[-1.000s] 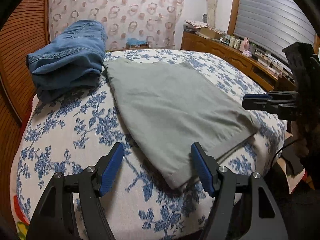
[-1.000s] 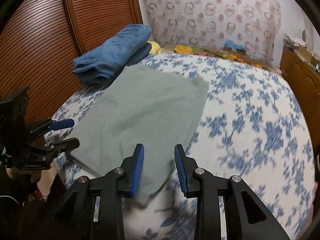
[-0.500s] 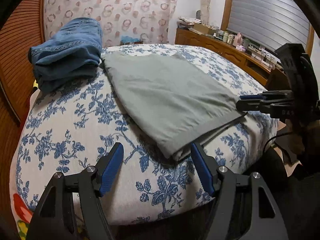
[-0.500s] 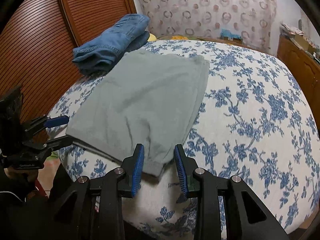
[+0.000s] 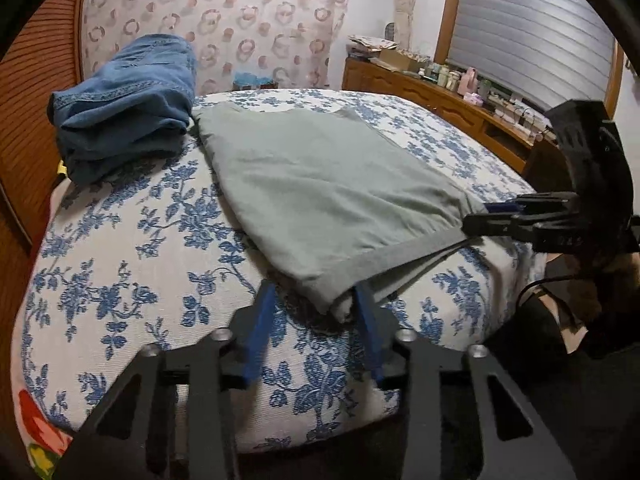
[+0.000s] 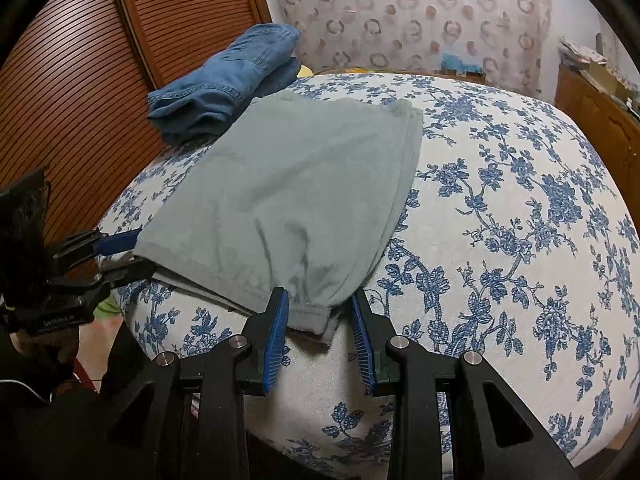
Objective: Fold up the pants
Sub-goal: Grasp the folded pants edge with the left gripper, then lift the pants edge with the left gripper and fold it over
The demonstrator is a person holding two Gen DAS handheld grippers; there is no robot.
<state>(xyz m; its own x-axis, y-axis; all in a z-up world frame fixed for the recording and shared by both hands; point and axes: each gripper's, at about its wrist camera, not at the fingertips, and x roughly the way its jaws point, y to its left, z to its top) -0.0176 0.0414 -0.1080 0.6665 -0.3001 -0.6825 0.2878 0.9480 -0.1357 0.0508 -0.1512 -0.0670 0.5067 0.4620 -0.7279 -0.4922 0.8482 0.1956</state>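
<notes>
The grey pants (image 6: 288, 184) lie flat on the floral bedspread (image 6: 520, 216), already doubled lengthwise so the layered hem ends sit at the near edge of the bed, straight ahead of both grippers. As far as the pictures show, the first fold is done and the next one, bringing the hem end up toward the far end, is only being set up: nothing has lifted yet.

The left gripper (image 5: 316, 320) has its jaws narrowed, having just been closing, with the near corner of the stacked hem between them; the right pad touches the cloth, the left pad stands a little clear of it, so I judge the pinch unfinished. The right gripper (image 6: 320, 320) is likewise narrow, straddling the other hem corner, which bunches up between its pads without being plainly squeezed. From the left wrist view the right gripper sits far to the right, its tips at that same hem edge.

The fabric looks soft and thin, a knit with a stitched hem band, mostly smooth with a few shallow creases running back from the right gripper's corner. Several layers show staggered at the hem. Beyond the pants, to the far left of both grippers, folded blue jeans (image 5: 124, 100) rest touching or just beside the pants' far corner.
</notes>
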